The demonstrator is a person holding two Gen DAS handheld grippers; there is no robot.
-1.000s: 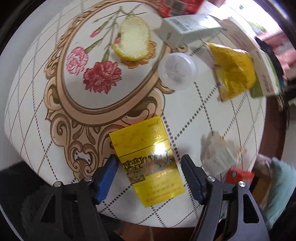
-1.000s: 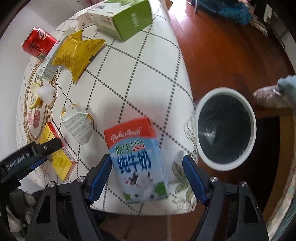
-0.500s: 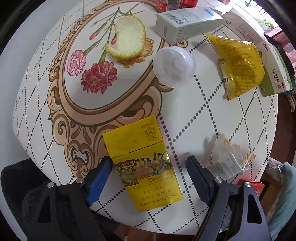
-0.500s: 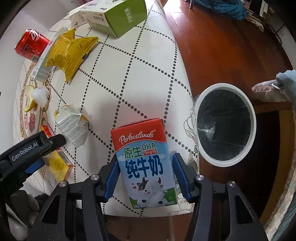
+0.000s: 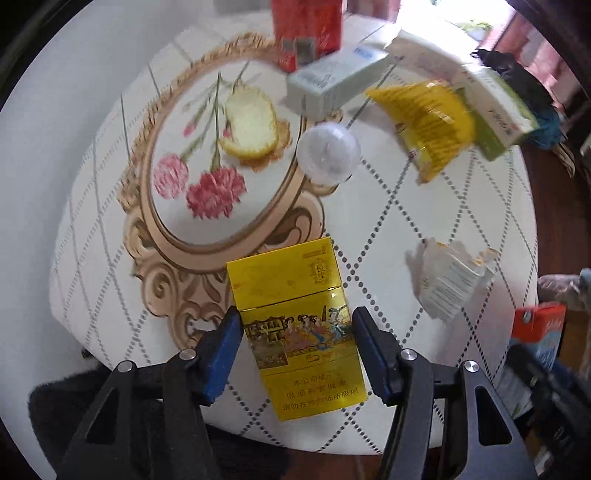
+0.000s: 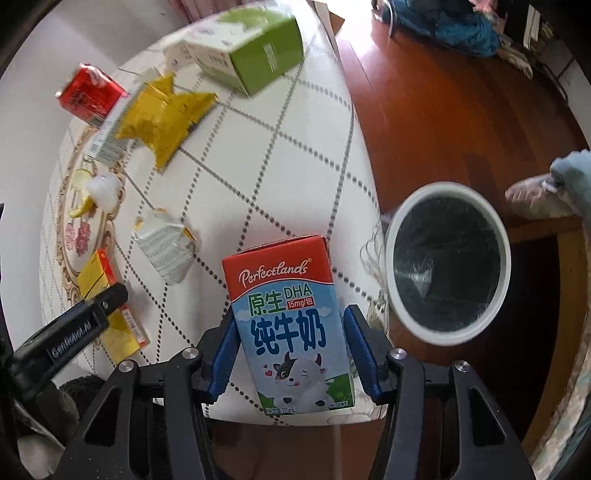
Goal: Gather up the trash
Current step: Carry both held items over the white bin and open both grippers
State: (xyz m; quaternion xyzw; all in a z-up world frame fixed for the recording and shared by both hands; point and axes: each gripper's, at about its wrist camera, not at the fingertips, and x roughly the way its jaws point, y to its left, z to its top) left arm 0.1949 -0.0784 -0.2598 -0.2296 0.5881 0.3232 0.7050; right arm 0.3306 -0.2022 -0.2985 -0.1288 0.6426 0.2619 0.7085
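My left gripper [image 5: 295, 334] is shut on a yellow cigarette pack [image 5: 295, 325] near the front edge of the round white table [image 5: 92, 221]. My right gripper [image 6: 290, 338] is shut on a red and blue milk carton [image 6: 291, 325] and holds it above the table's edge, left of the white bin [image 6: 447, 262] with a black liner on the floor. The cigarette pack also shows in the right wrist view [image 6: 107, 299], with the left gripper's finger over it.
On the table lie a crumpled white wrapper [image 5: 450, 280], a clear plastic lid [image 5: 328, 153], a citrus peel [image 5: 251, 127], a yellow packet [image 5: 428, 122], a white box [image 5: 332, 81], a red can [image 5: 306, 29] and a green box [image 6: 251, 51]. Brown wooden floor [image 6: 424, 122] lies right of it.
My left gripper has closed on the cigarette pack. My right gripper has closed on the milk carton and lifted it slightly toward the bin side.
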